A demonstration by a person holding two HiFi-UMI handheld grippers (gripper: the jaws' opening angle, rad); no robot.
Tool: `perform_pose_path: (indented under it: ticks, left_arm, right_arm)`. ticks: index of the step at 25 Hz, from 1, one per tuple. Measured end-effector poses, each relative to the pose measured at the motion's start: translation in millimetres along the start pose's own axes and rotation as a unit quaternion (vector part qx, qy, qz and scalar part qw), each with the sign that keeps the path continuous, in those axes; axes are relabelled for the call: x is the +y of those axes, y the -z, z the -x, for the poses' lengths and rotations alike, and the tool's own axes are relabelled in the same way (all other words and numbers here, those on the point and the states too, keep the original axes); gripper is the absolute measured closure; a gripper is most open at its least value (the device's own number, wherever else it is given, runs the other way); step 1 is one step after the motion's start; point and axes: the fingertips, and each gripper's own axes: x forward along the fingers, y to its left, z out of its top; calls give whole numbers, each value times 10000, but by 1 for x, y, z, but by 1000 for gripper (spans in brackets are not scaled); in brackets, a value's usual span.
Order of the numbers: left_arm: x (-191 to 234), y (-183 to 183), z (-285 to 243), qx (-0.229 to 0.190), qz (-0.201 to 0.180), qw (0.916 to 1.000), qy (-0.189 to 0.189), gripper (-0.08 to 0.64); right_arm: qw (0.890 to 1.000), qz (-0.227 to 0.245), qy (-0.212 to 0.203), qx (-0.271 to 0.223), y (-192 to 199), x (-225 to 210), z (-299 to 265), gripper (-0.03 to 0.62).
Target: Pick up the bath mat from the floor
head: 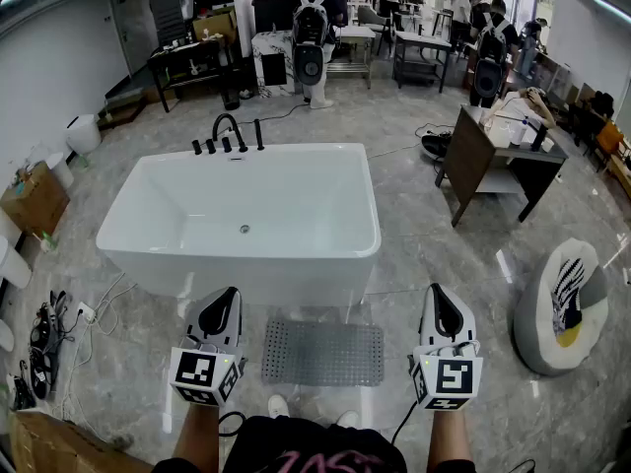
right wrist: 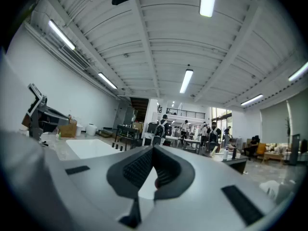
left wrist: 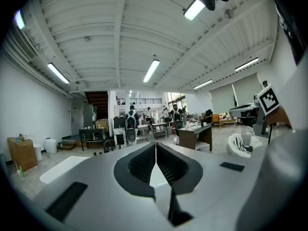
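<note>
A grey, dotted bath mat [head: 323,352] lies flat on the marble floor just in front of the white bathtub [head: 243,217]. My left gripper [head: 228,297] is held above the floor to the mat's left, jaws shut and empty. My right gripper [head: 437,293] hovers to the mat's right, also shut with nothing in it. Both gripper views look level across the room, so the mat is out of sight there; the left gripper [left wrist: 155,146] and right gripper [right wrist: 153,150] show closed pads against the far hall.
A black tap set [head: 228,134] stands on the tub's far rim. A dark wooden table [head: 493,156] is at the right, a round cushion seat [head: 565,306] nearer right. Cables and shoes [head: 44,338] lie at the left. People [head: 315,28] stand far back.
</note>
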Motion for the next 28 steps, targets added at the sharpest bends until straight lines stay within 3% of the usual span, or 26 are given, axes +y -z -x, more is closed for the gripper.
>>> perform_pose_path:
  ticks: [11, 19, 28]
  left_arm:
    - [-3, 3, 6, 77, -4, 9999, -67, 546]
    - [-17, 12, 23, 300, -95, 9993, -221, 546]
    - [-11, 29, 17, 362, 70, 9993, 28, 546]
  right_arm:
    - [10000, -14, -71, 40, 8, -1, -2, 572]
    - [9994, 23, -344, -100, 13, -6, 15, 571]
    - [9998, 22, -116, 189, 26, -2, 18, 569]
